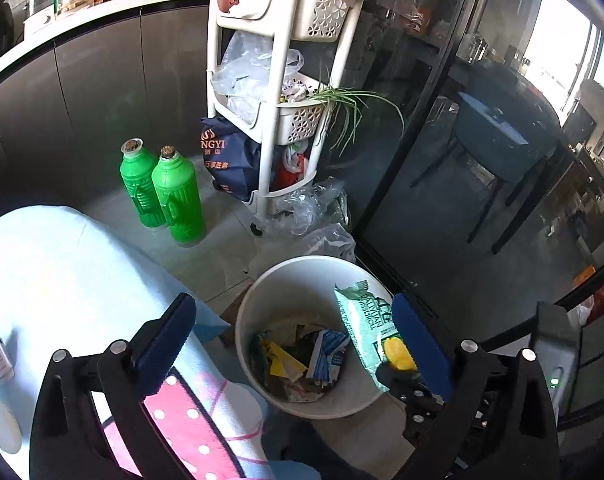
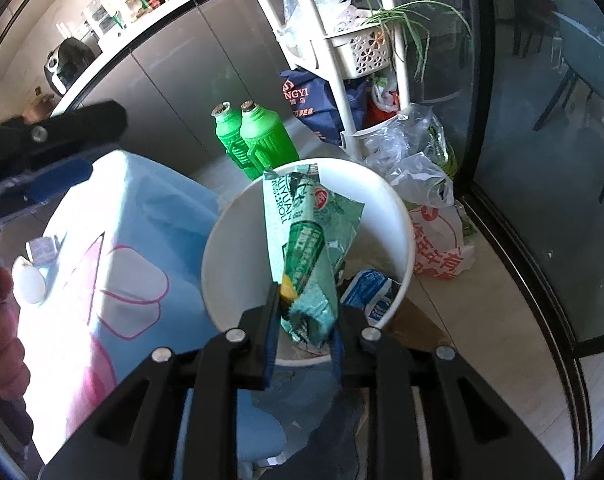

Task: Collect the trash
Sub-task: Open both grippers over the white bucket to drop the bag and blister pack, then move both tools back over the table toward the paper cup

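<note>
The right gripper [image 2: 307, 316] pinches the crumpled lower end of a green snack wrapper [image 2: 307, 236], holding it upright over the open mouth of the white trash bin [image 2: 222, 264] — just inside the rim nearest the cloth-covered table [image 2: 114, 240]. The left gripper [image 1: 298, 344] stands spread wide with nothing between its pads — one finger [image 1: 164, 336] over the table's edge, the other beside the wrapper above the bin.

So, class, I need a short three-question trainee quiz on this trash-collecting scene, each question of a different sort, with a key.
1. True or false: the white bin is empty.
2. What lies between the right gripper's fingers? A) green wrapper B) green bottle C) plastic bag
3. How many green bottles stand on the floor?

Key: 1 false, trash lies inside; 2 A, the green wrapper; 3 two.
</note>
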{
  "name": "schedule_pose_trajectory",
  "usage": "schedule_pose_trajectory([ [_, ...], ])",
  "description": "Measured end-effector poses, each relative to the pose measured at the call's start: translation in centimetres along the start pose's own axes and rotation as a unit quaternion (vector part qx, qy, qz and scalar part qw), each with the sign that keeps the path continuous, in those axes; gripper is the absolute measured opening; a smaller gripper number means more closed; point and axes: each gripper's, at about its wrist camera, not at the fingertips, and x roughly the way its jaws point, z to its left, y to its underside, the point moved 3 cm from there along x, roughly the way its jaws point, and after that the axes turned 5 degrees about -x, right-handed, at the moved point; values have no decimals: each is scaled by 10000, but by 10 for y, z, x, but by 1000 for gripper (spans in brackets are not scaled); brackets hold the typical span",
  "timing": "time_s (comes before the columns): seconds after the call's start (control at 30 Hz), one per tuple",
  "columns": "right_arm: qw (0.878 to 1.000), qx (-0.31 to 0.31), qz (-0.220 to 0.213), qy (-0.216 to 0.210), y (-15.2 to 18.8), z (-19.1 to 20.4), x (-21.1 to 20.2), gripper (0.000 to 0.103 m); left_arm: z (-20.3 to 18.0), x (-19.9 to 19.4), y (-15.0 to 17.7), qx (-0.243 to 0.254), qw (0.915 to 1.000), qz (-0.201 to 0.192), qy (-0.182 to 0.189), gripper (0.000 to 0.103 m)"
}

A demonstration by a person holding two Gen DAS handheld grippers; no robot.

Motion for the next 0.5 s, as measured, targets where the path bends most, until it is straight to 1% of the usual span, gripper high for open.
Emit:
schedule_pose_trajectory([
  [0.03, 10000, -81, 9, -8, 0, 1, 3, 40, 1, -1, 0, -7, 10000, 0, -4, 95],
  [0.07, 9999, -128, -10, 15, 0, 2, 5, 56, 3, -1, 0, -17, 10000, 2, -4, 95],
  [0.1, 9998, -196, -61, 78, 1, 3, 4, 63, 5, -1, -1, -35, 10000, 4, -2, 95],
  [0.13, 9996, -255, -84, 82, 2, 3, 3, 65, 7, -1, 0, -60, 10000, 4, 9, 95],
  [0.2, 9994, -324, -124, 34, 4, 5, -1, 79, 8, -2, 1, -86, 10000, -2, 2, 95],
  [0.27, 9993, -338, -138, 21, 5, 5, -5, 82, 9, -3, 1, -95, 10000, 0, 0, 95],
  [0.37, 9993, -324, -191, 9, 4, 7, -12, 100, 10, -5, 2, -70, 10000, 2, -21, 95],
  [0.5, 9986, -436, -291, -26, -1, 17, -27, 100, 13, -14, 3, -73, 9999, -54, -87, 95],
])
